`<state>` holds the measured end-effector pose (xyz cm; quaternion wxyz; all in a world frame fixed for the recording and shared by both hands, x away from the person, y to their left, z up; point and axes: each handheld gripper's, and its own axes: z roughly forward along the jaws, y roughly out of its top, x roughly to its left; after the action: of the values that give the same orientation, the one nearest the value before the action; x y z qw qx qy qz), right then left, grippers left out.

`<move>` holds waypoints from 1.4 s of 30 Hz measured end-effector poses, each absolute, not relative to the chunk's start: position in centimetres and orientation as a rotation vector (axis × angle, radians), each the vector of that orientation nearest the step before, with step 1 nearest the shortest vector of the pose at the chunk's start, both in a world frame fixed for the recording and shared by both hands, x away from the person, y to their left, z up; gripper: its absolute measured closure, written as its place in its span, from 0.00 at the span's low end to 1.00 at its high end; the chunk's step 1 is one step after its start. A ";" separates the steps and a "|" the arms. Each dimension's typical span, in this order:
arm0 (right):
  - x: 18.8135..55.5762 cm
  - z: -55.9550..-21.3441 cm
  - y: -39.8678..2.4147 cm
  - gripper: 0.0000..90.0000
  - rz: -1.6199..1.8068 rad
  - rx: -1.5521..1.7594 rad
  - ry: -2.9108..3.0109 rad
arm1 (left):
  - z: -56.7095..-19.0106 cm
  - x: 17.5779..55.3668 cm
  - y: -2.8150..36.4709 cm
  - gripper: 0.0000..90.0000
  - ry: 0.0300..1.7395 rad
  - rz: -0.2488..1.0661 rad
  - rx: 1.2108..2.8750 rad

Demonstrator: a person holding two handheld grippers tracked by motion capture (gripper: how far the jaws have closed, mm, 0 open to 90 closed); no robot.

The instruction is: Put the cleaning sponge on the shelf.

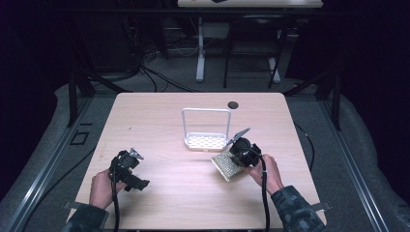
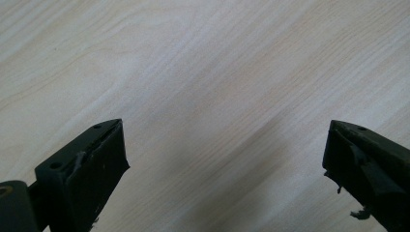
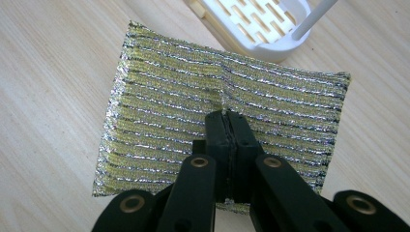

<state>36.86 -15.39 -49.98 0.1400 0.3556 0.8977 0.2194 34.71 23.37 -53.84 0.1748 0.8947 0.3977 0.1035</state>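
A yellow-and-silver striped scouring pad (image 1: 225, 166) lies tilted on the wooden table just in front of a white slotted holder (image 1: 205, 141) with a tall wire handle. My right gripper (image 1: 233, 158) is at the pad's far edge. In the right gripper view its jaws (image 3: 226, 116) are pressed together, pinching the pad (image 3: 159, 111) near its middle, and a crease runs up from the pinch. The holder's corner (image 3: 270, 46) lies just beyond the pad. My left gripper (image 1: 138, 182) is held at the table's front left. Its jaws (image 2: 225, 140) stand wide apart over bare wood.
A small black round disc (image 1: 233, 104) sits near the table's far edge (image 1: 198, 94), behind the holder. Beyond the table are a dark floor, cables and the legs of another desk (image 1: 200, 48).
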 end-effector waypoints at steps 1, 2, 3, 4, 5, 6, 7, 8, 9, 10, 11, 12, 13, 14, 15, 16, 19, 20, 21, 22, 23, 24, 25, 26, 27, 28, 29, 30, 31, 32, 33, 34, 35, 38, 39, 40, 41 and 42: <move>36.9 -50.0 -15.4 1.00 0.634 1.027 2.593 | -53.8 34.7 23.4 0.02 1.126 0.292 2.535; 36.8 -49.9 -15.4 1.00 0.628 1.027 2.597 | -53.8 34.7 23.4 0.02 1.127 0.291 2.535; 36.8 -49.9 -15.3 1.00 0.636 1.022 2.597 | -53.8 34.7 23.3 0.02 1.127 0.292 2.535; 36.8 -49.9 -15.3 1.00 0.636 1.022 2.597 | -53.8 34.7 23.3 0.02 1.126 0.292 2.535; 36.8 -49.8 -15.2 1.00 0.635 1.017 2.604 | -53.8 34.7 23.4 0.02 1.126 0.291 2.535; 36.8 -49.8 -15.1 1.00 0.642 1.010 2.603 | -53.8 34.7 23.4 0.02 1.127 0.291 2.534; 36.8 -49.7 -14.9 1.00 0.645 1.007 2.605 | -53.8 34.7 23.3 0.02 1.128 0.292 2.533; 36.8 -49.7 -14.9 1.00 0.645 1.007 2.605 | -53.8 34.7 23.3 0.02 1.128 0.292 2.533; 36.8 -49.7 -14.8 1.00 0.647 0.997 2.604 | -53.8 34.7 23.3 0.02 1.127 0.292 2.536; 36.7 -49.6 -14.6 1.00 0.648 0.989 2.607 | -53.8 34.7 23.3 0.02 1.126 0.291 2.536; 36.7 -49.6 -14.6 1.00 0.648 0.989 2.607 | -53.8 34.7 23.3 0.02 1.126 0.291 2.536; 36.7 -49.5 -14.4 1.00 0.651 0.985 2.610 | -53.9 34.7 23.3 0.02 1.127 0.291 2.537; 36.7 -49.5 -14.4 1.00 0.651 0.985 2.610 | -53.9 34.7 23.3 0.02 1.128 0.291 2.536; 36.7 -49.5 -14.4 1.00 0.645 0.982 2.611 | -53.9 34.7 23.3 0.02 1.128 0.291 2.536; 36.7 -49.5 -14.3 1.00 0.650 0.980 2.612 | -53.9 34.7 23.3 0.02 1.127 0.290 2.535; 36.7 -49.4 -14.3 1.00 0.654 0.981 2.609 | -53.9 34.7 23.3 0.02 1.128 0.291 2.533; 36.8 -49.4 -14.1 1.00 0.656 0.971 2.613 | -53.8 34.7 23.3 0.02 1.129 0.293 2.528; 36.8 -49.4 -14.0 1.00 0.656 0.968 2.614 | -53.8 34.7 23.3 0.02 1.129 0.295 2.528; 36.7 -49.4 -13.9 1.00 0.659 0.966 2.616 | -53.8 34.7 23.3 0.02 1.128 0.295 2.529; 36.7 -49.4 -13.9 1.00 0.657 0.959 2.617 | -53.8 34.7 23.3 0.02 1.127 0.292 2.530; 36.7 -49.3 -13.7 1.00 0.668 0.952 2.618 | -53.8 34.7 23.3 0.02 1.126 0.292 2.532; 36.7 -49.3 -13.7 1.00 0.668 0.952 2.618 | -53.8 34.7 23.3 0.02 1.126 0.292 2.532; 36.7 -49.3 -13.6 1.00 0.665 0.954 2.621 | -53.8 34.7 23.3 0.02 1.128 0.292 2.532; 36.7 -49.2 -13.3 1.00 0.679 0.945 2.625 | -53.9 34.8 23.3 0.02 1.126 0.291 2.532; 36.7 -49.2 -13.1 1.00 0.671 0.938 2.629 | -53.9 34.8 23.3 0.02 1.125 0.291 2.535; 36.7 -49.2 -13.1 1.00 0.671 0.938 2.629 | -53.9 34.8 23.2 0.02 1.127 0.291 2.534; 36.7 -49.2 -13.0 1.00 0.675 0.929 2.630 | -53.8 34.7 23.2 0.02 1.127 0.291 2.534; 36.6 -49.2 -12.6 1.00 0.677 0.926 2.633 | -53.8 34.7 23.2 0.02 1.125 0.292 2.535; 36.6 -49.2 -12.5 1.00 0.677 0.916 2.635 | -53.8 34.7 23.2 0.02 1.126 0.292 2.533; 36.5 -49.2 -12.3 1.00 0.676 0.917 2.637 | -53.8 34.7 23.2 0.02 1.126 0.292 2.533; 36.5 -49.2 -12.3 1.00 0.676 0.917 2.637 | -53.8 34.7 23.3 0.02 1.126 0.294 2.533; 36.5 -49.2 -12.2 1.00 0.679 0.912 2.636 | -53.8 34.7 23.3 0.02 1.126 0.294 2.532; 36.6 -49.2 -12.1 1.00 0.677 0.904 2.640 | -53.8 34.7 23.3 0.02 1.125 0.293 2.532; 36.5 -49.1 -11.5 1.00 0.689 0.899 2.634 | -53.9 34.7 23.2 0.02 1.120 0.290 2.535; 36.5 -49.1 -11.5 1.00 0.689 0.899 2.634 | -53.9 34.7 23.2 0.02 1.121 0.291 2.536; 36.6 -49.1 -11.4 1.00 0.689 0.885 2.637 | -53.9 34.7 23.2 0.02 1.121 0.292 2.537; 36.6 -49.1 -11.1 1.00 0.697 0.883 2.640 | -53.9 34.7 23.2 0.02 1.121 0.291 2.537; 36.6 -49.1 -11.1 1.00 0.697 0.883 2.640 | -53.9 34.7 23.2 0.02 1.122 0.294 2.537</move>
<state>36.62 -11.10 -49.10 0.1356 0.3048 0.9114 0.2408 34.70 23.17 -53.87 0.1748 0.8954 0.3961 0.1036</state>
